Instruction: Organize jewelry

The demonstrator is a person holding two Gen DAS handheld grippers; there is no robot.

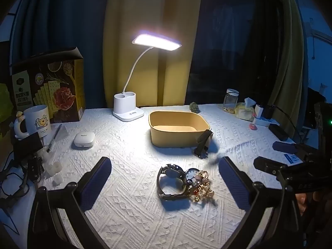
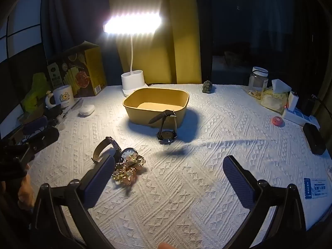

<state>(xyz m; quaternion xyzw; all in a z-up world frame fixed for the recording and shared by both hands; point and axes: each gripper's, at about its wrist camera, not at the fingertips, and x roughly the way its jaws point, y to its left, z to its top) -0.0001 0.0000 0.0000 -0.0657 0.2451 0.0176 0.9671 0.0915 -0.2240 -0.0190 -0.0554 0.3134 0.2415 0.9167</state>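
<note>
A yellow box (image 1: 178, 131) (image 2: 155, 108) stands open under the lamp. A black-strapped watch (image 1: 202, 143) (image 2: 167, 133) leans against its front wall. A second watch with a dark band (image 1: 169, 181) (image 2: 105, 147) lies on the cloth, touching a small clock-face piece (image 1: 192, 175) (image 2: 128, 152) and a heap of gold jewelry (image 1: 202, 187) (image 2: 128, 169). My left gripper (image 1: 165, 186) is open, hovering with the pile between its fingers. My right gripper (image 2: 169, 183) is open and empty, the gold heap just beside its left finger (image 2: 97, 181).
A white desk lamp (image 1: 128, 109) (image 2: 132, 81) stands behind the box. A cracker box (image 1: 49, 87), mug (image 1: 36, 120), earbud case (image 1: 83, 141) and cables lie left. A jar (image 2: 258, 78), tissues (image 2: 274, 95), power strip (image 2: 298, 114) and black block (image 2: 314, 136) lie right.
</note>
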